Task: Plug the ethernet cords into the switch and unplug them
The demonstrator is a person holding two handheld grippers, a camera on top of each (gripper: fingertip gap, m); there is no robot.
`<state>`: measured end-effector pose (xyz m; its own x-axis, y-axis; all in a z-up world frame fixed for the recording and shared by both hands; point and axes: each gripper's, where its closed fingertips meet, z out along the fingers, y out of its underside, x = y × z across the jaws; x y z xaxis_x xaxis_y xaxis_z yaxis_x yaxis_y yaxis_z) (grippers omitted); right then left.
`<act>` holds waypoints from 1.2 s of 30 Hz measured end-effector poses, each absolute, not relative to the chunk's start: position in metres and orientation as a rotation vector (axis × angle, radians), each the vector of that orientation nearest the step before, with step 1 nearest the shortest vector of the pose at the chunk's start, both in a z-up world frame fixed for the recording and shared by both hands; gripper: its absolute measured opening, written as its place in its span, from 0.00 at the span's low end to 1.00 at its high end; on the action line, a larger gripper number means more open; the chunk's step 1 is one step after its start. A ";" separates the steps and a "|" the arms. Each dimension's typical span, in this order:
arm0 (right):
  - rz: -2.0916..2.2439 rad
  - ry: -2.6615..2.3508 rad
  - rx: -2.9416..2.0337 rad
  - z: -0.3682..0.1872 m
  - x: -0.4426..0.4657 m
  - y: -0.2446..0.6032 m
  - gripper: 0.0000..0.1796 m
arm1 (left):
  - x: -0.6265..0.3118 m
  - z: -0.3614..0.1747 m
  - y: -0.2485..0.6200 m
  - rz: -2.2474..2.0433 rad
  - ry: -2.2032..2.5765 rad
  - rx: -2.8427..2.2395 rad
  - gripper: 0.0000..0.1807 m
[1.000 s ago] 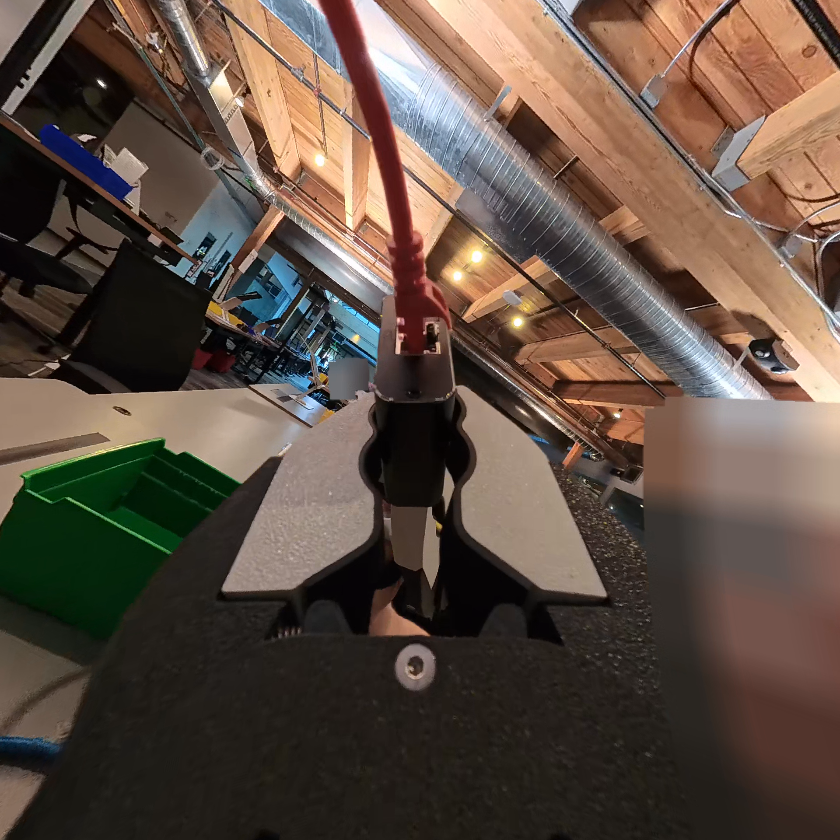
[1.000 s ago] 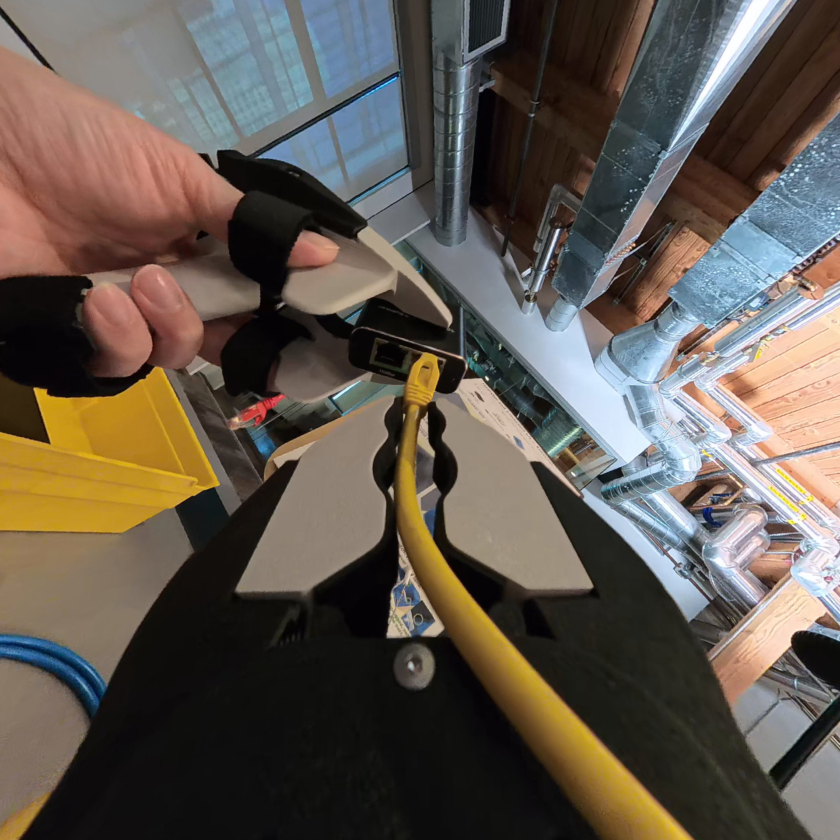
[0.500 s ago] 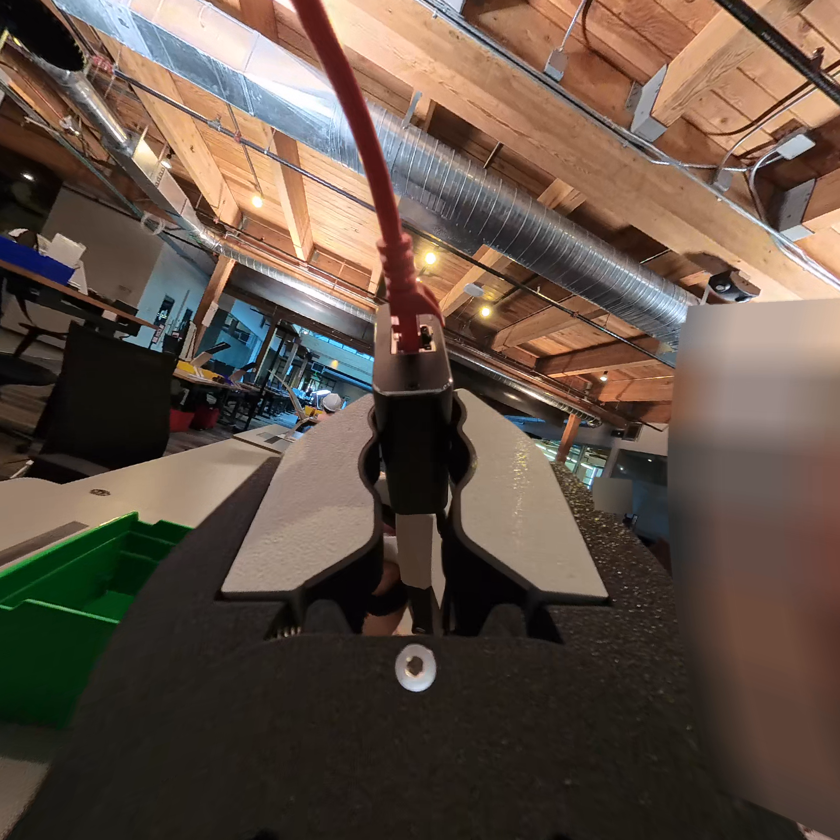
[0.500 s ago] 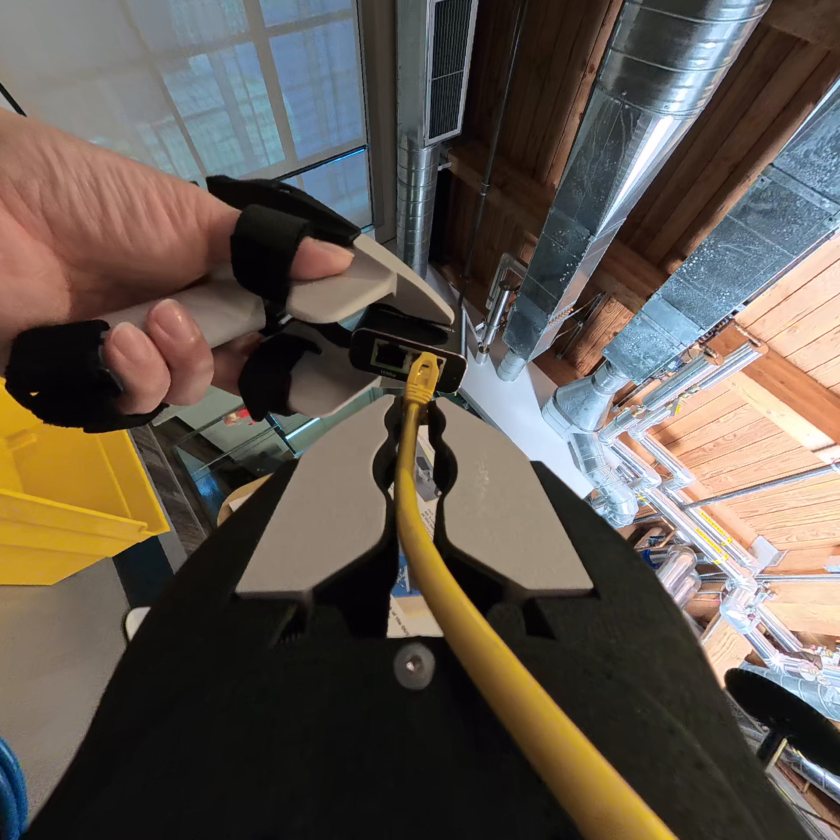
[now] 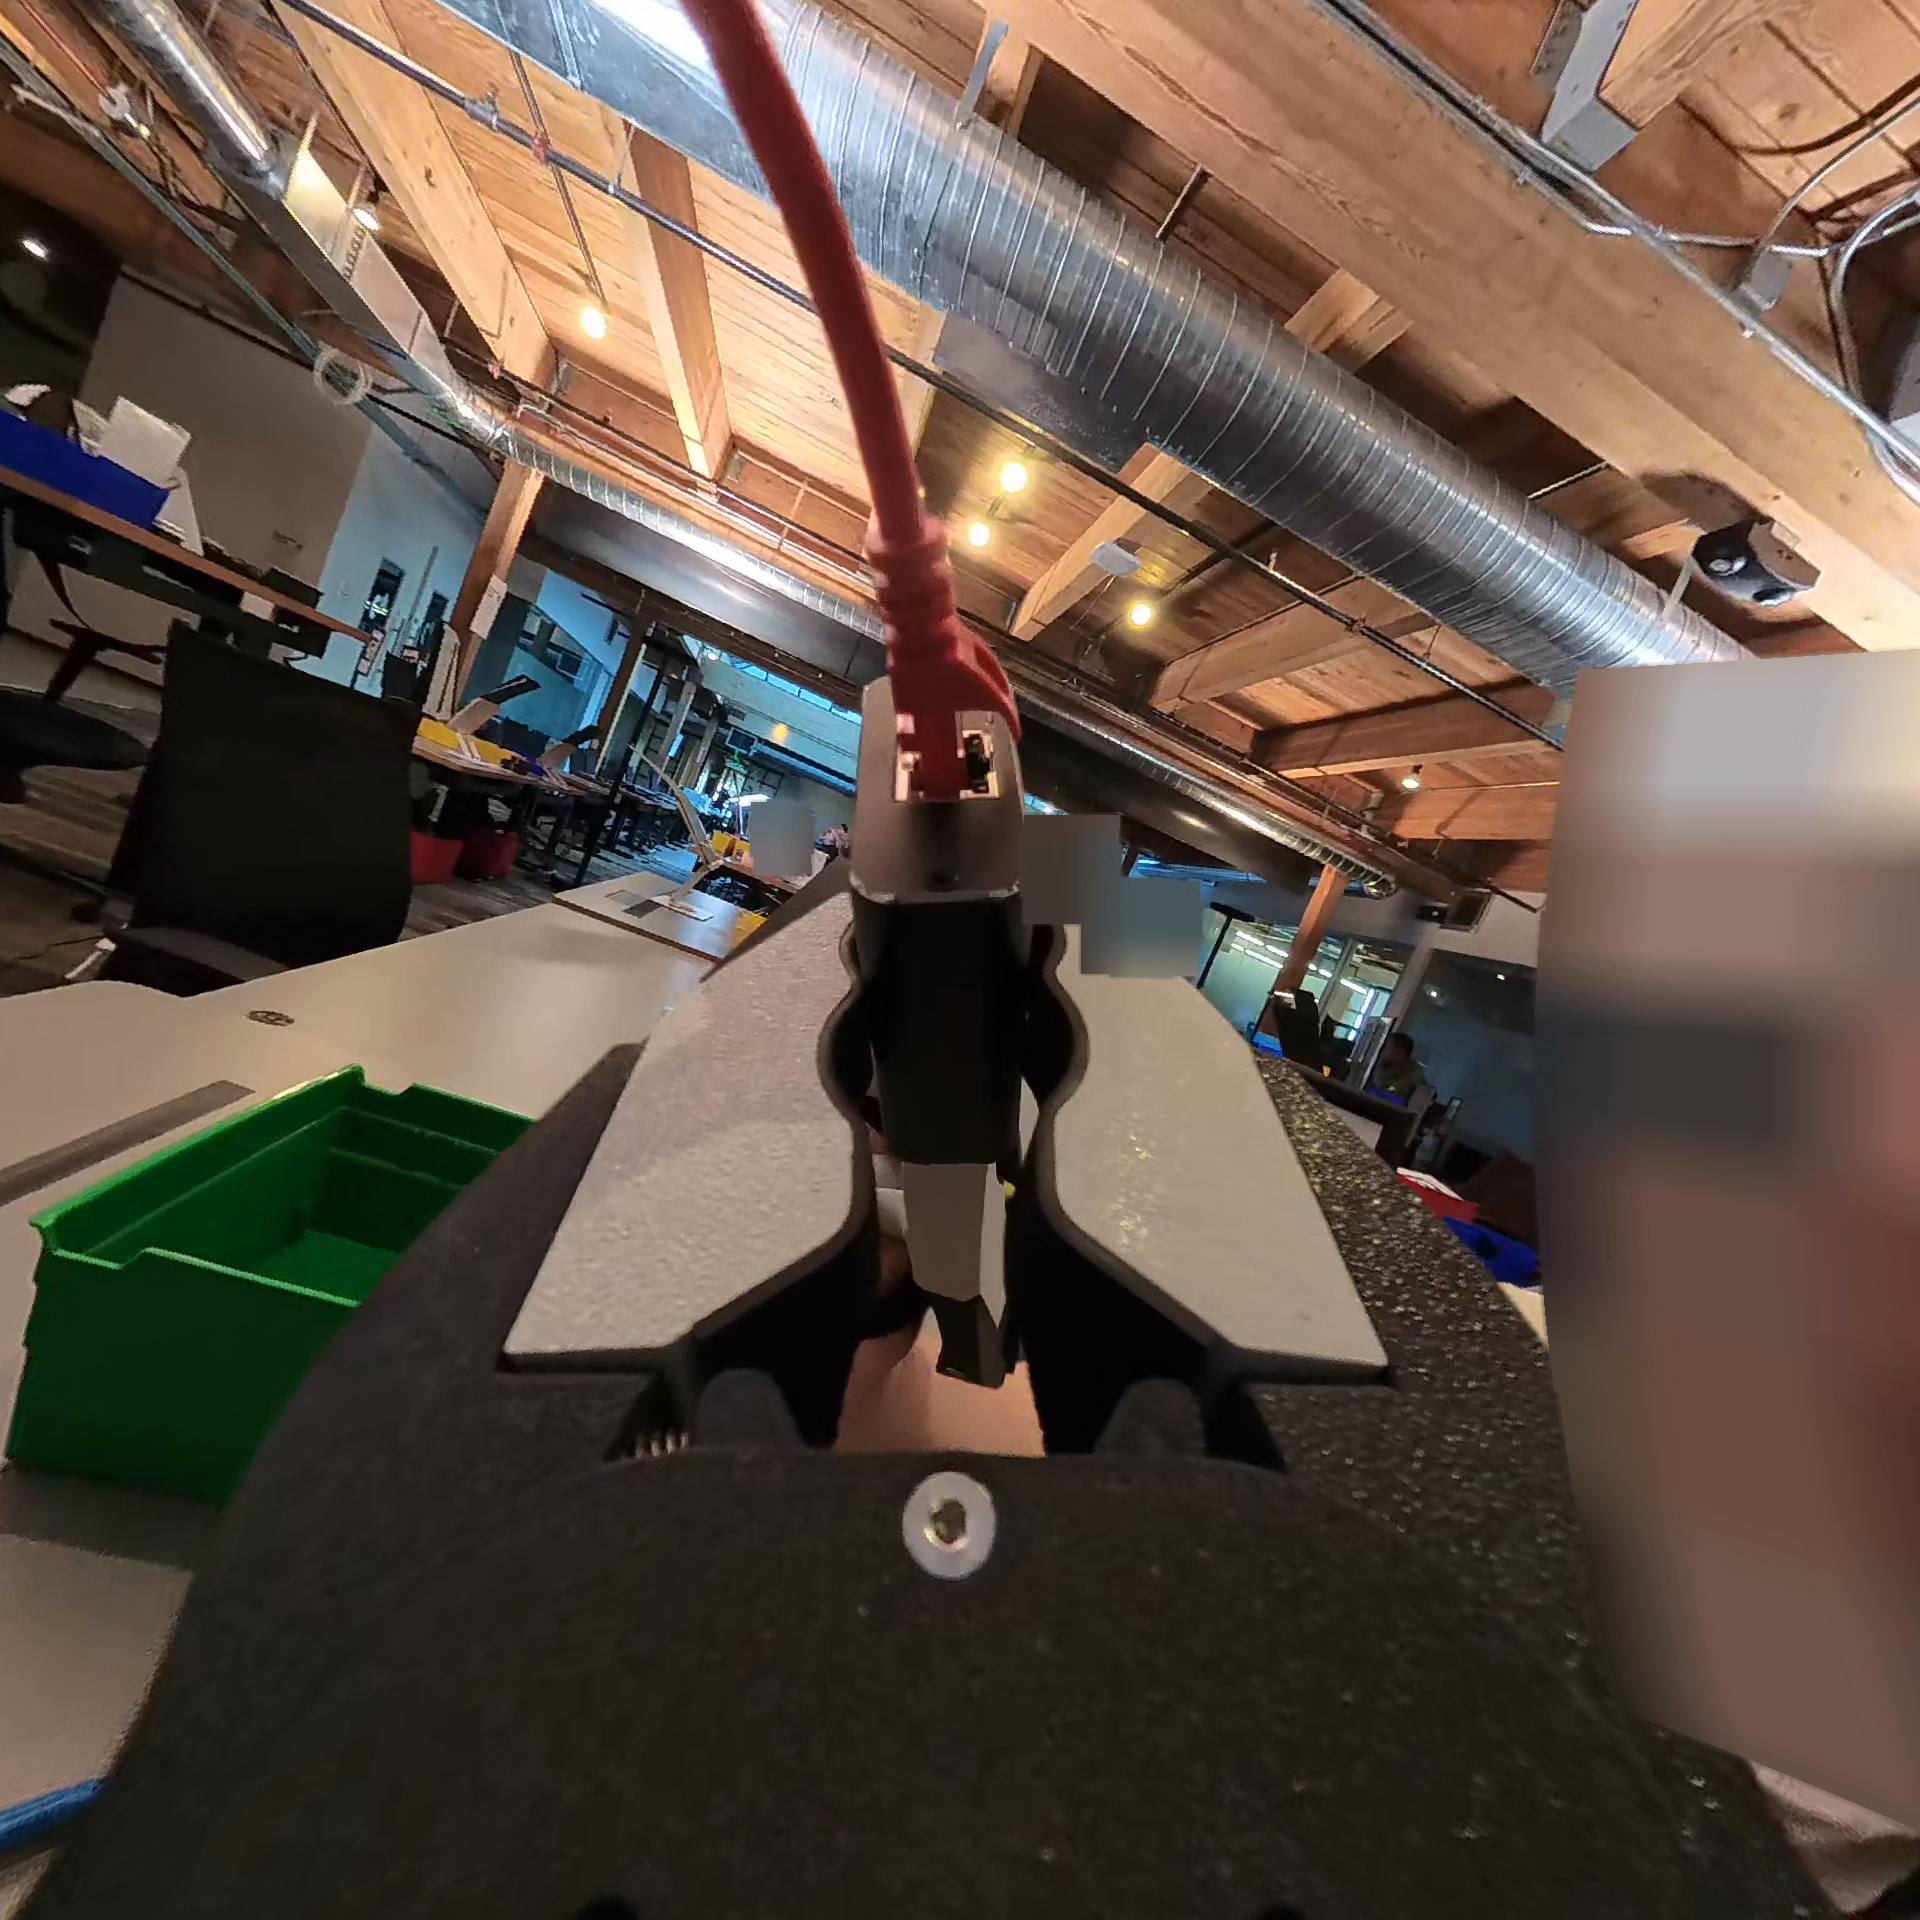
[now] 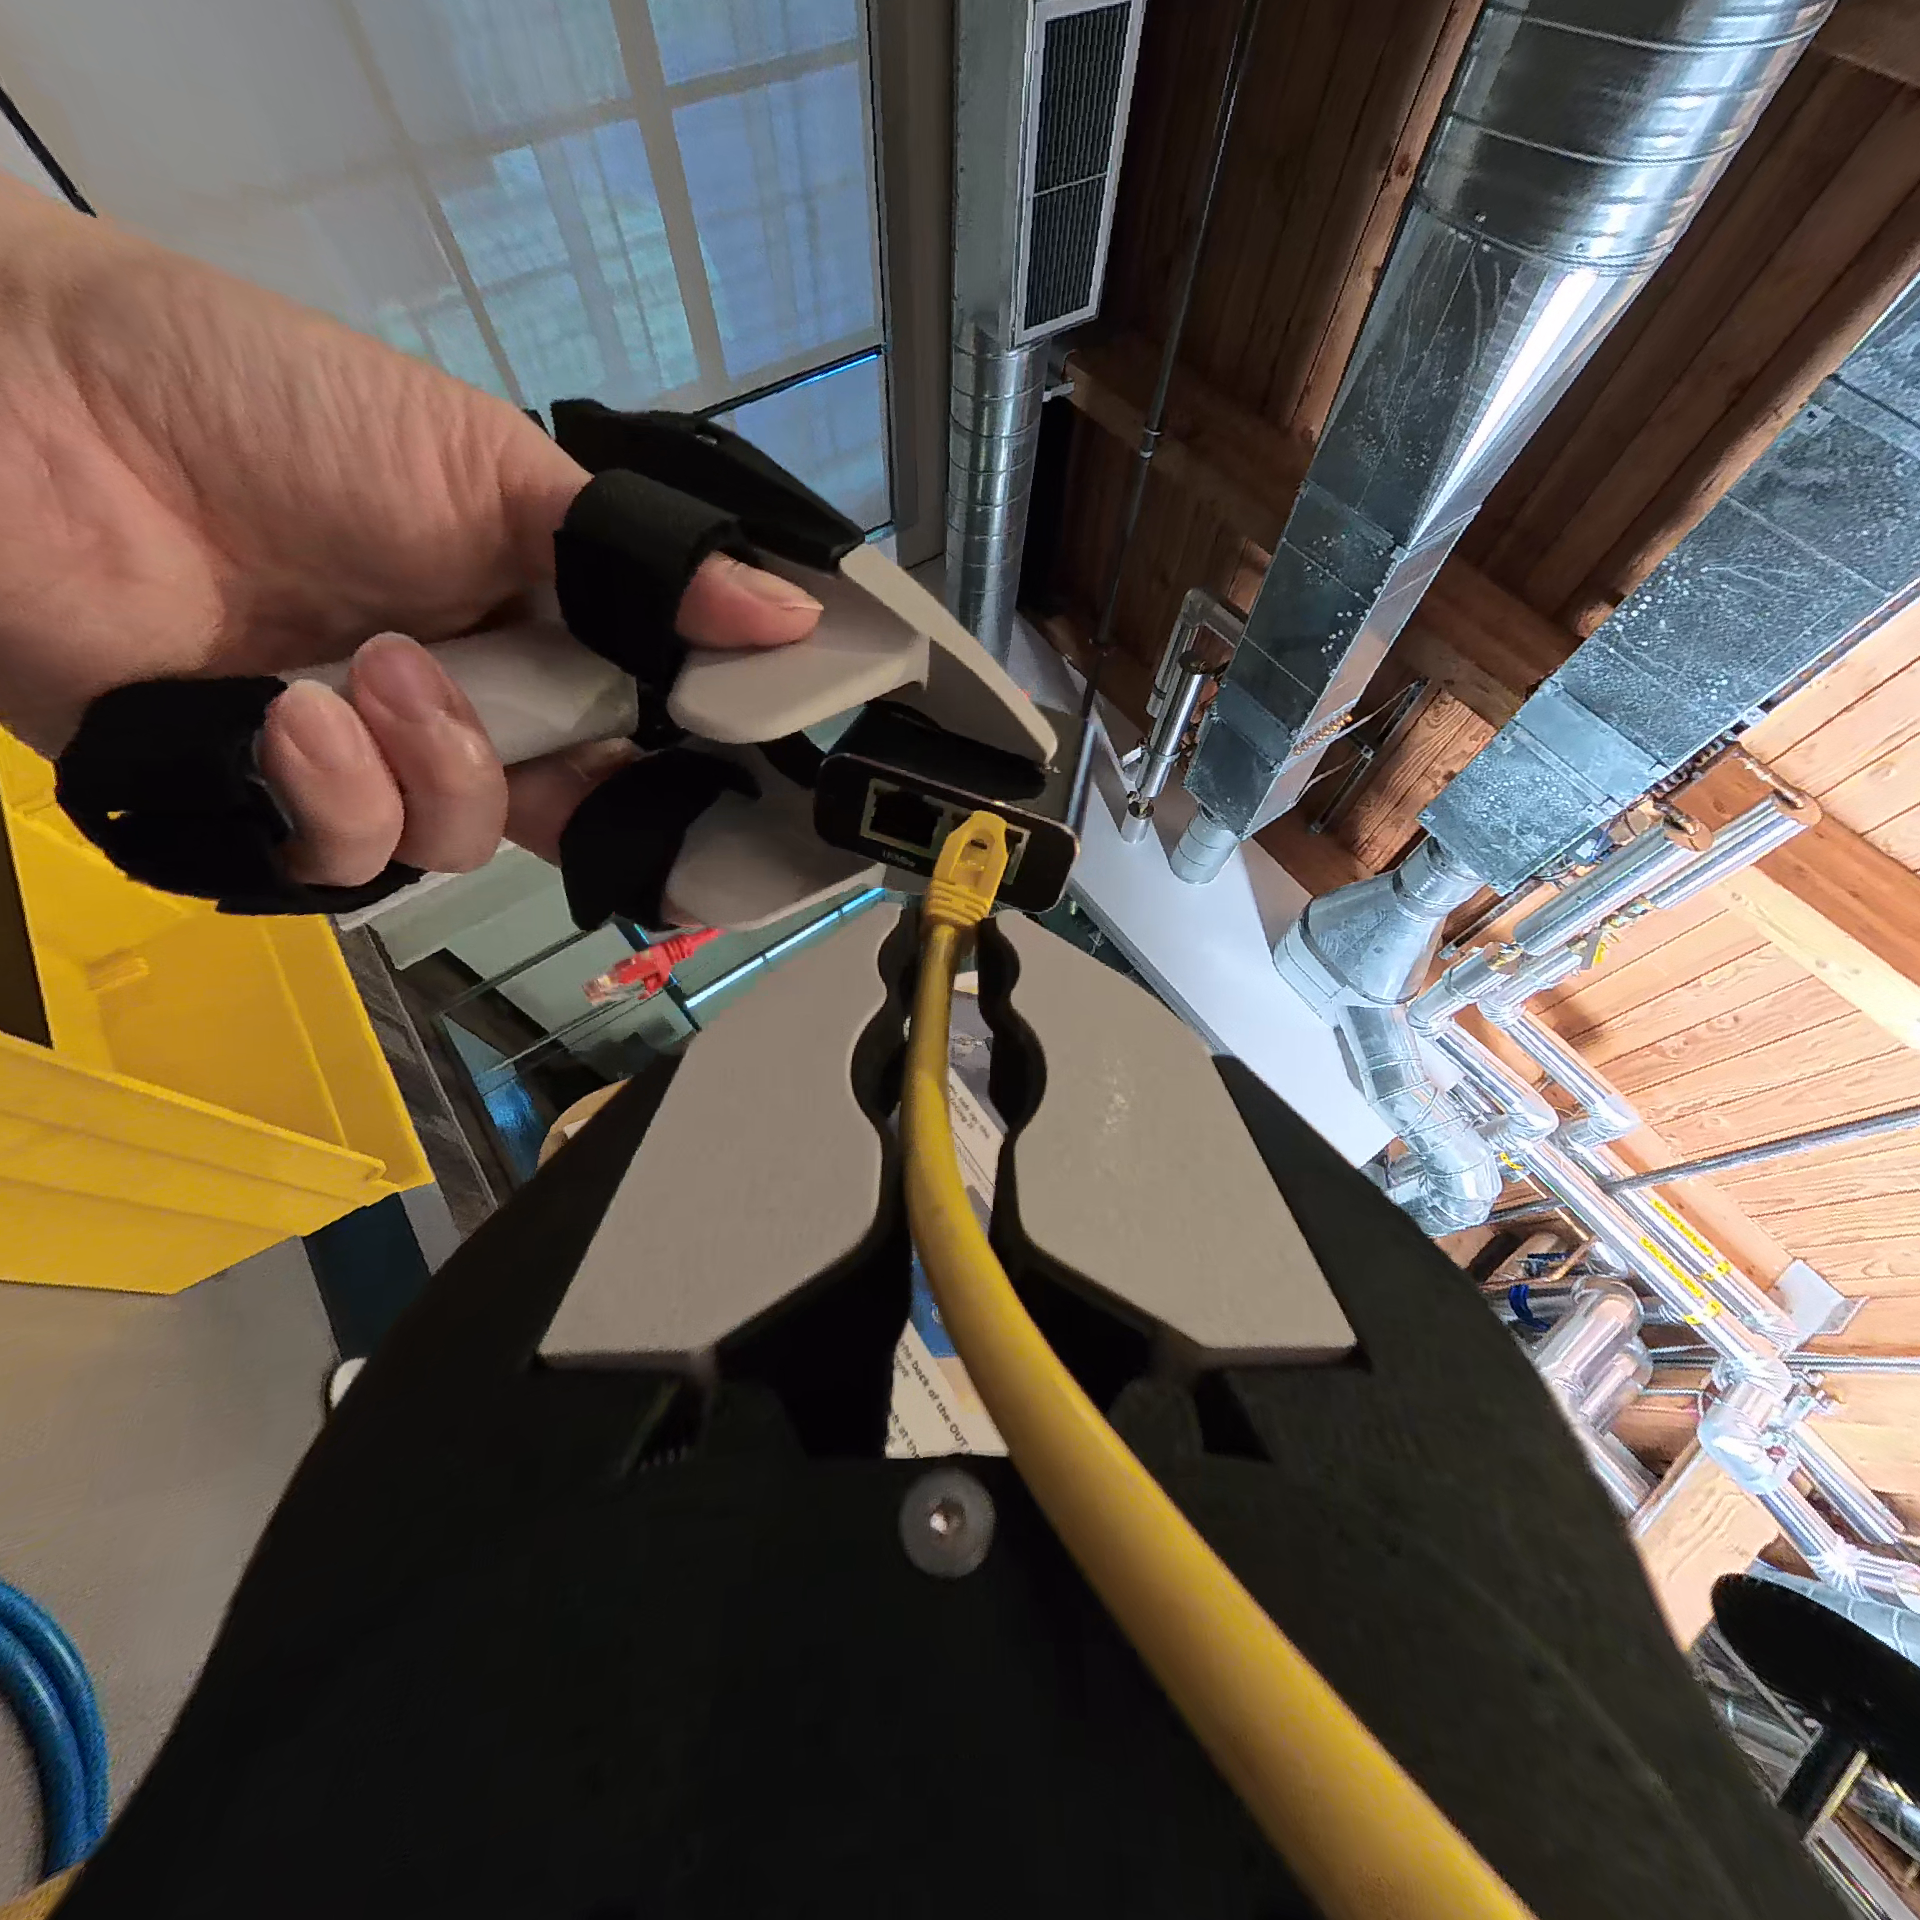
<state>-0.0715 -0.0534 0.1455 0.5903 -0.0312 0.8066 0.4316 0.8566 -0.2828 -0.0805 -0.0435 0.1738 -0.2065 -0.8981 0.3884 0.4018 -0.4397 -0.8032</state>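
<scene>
My left gripper is shut on the small black switch and holds it up in the air. A red ethernet cord is plugged into the switch's far end and arcs upward. In the right wrist view a hand holds the left gripper, and the switch faces me with its left port empty. My right gripper is shut on a yellow ethernet cord. The yellow plug sits at the mouth of the right port; how deep is hidden. A loose red plug hangs below.
A green bin sits on the grey table to the left. A yellow bin stands at the left of the right wrist view, with a blue cable coiled at the lower left. A black chair stands behind the table.
Both views shift slightly as the hands tilt; the green bin and the loose red plug come back into sight. The yellow plug stays at the right port. Both grips are unchanged.
</scene>
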 end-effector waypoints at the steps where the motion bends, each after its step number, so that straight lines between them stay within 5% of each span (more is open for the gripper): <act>1: -0.279 -0.906 -0.491 0.145 -0.072 -0.053 0.06 | -0.080 0.173 -0.043 -1.797 0.690 -1.101 0.14; 36: -0.570 -0.977 -0.368 0.143 -0.073 -0.060 0.06 | -0.080 0.168 -0.049 -1.799 0.726 -1.211 0.14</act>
